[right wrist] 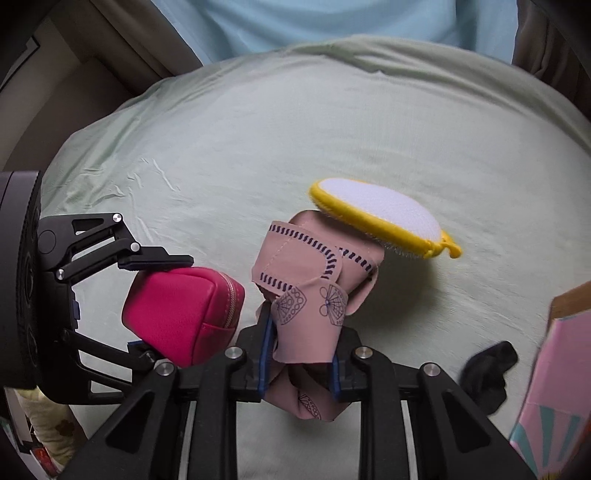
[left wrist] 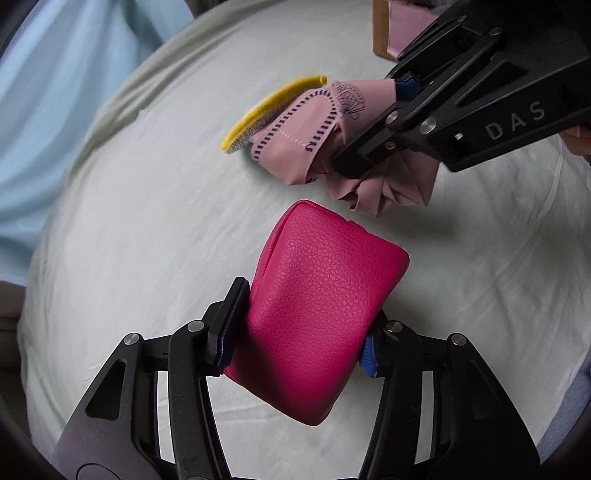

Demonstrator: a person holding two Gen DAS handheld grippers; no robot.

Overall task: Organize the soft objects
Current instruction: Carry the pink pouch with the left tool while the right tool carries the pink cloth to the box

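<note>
My left gripper (left wrist: pixel 299 332) is shut on a magenta leather-look zip pouch (left wrist: pixel 314 295), pads pressing its two sides, and holds it above the pale green sheet (left wrist: pixel 147 221). The right wrist view shows the same pouch (right wrist: pixel 184 310) in the left gripper (right wrist: pixel 159 306) at the left. My right gripper (right wrist: pixel 301 354) is shut on a bunched pink cloth (right wrist: pixel 306 280) with dark stitch and fan prints. A round white pad with a yellow rim (right wrist: pixel 384 210) leans against the cloth's far end. In the left wrist view the right gripper (left wrist: pixel 373 129) holds the cloth (left wrist: pixel 295 140) beside the pad (left wrist: pixel 266 107).
A black soft item (right wrist: pixel 487 376) lies on the sheet at the right, next to a cardboard box with a pink lining (right wrist: pixel 554 369). Light blue fabric (right wrist: pixel 332 22) lies beyond the sheet's far edge. Beige furniture (right wrist: pixel 74 74) stands at the upper left.
</note>
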